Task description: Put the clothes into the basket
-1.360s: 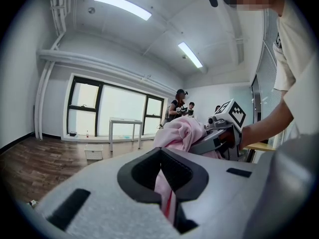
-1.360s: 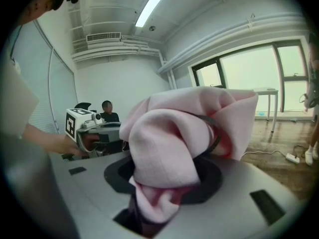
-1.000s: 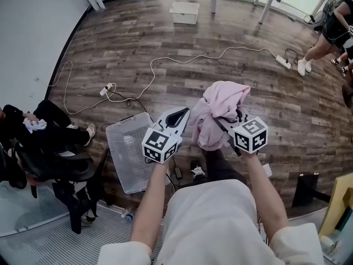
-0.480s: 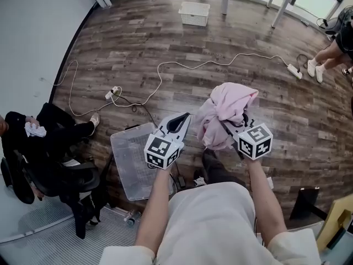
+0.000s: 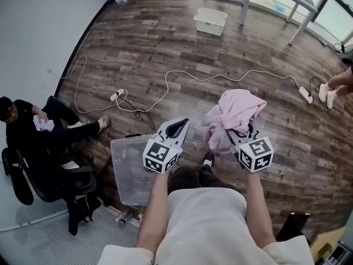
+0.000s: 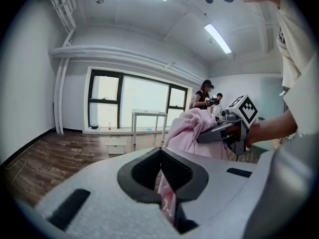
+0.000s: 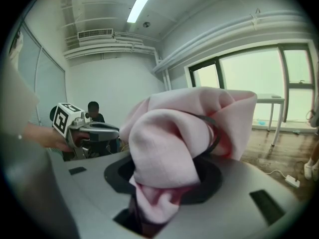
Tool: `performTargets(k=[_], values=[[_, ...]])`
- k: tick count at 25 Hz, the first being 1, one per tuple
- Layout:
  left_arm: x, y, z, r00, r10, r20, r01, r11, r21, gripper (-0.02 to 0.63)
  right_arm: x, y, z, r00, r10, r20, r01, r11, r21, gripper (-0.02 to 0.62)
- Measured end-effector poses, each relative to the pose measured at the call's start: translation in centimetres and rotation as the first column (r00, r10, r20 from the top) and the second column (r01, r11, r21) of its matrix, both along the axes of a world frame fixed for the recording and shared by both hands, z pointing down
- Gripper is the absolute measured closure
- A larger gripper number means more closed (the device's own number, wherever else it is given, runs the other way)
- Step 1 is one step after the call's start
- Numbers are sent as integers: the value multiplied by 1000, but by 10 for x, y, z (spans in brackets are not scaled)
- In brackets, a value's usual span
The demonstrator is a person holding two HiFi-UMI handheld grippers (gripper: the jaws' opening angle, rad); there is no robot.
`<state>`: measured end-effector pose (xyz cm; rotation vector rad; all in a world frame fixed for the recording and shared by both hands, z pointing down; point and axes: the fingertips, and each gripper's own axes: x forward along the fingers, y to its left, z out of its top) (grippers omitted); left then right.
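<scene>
My right claw (image 5: 231, 132) clamped on pink cloth (image 5: 236, 110); left claw (image 5: 177, 127) beside it, jaws together, empty; basket (image 5: 128, 173) beneath left claw.

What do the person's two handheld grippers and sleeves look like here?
The left gripper and right gripper have pale grey, tapering bodies with black-lined claws. Each carries a white cube printed with black square markers. The person wears a cream top with elbow-length sleeves.

The bunched pale pink cloth garment (image 7: 169, 148) buries the right gripper's (image 5: 237, 134) jaws. The left gripper (image 5: 179, 124) hides one corner of the clear plastic mesh basket (image 5: 128, 170). Far right of that basket, the picture's edge cuts a person (image 5: 331, 90) down to legs.
</scene>
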<state>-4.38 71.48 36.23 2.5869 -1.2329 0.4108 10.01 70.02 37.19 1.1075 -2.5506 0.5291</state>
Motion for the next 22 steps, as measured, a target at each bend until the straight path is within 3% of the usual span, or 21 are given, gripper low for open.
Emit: performTargets(k=[7,12,17,22], values=[[3,-47,9,999,-37,2,37,999,-27,594,23,-50,4,999,37,0,-37,999,-13,414],[21,-96,22,1000,-20,-8,19,998,-59,594,45,-92,12,996,91,1,-91,995,-35,414],[37,-165,22,999,30,-33,-31,998,-51,594,55,-146,8,991,136,-16,-136,990,-31,414],[40,-247,21,995,25,-98,-29,999,-31,594,59,-210,3,988,140,-72,-141,990,-16,414]])
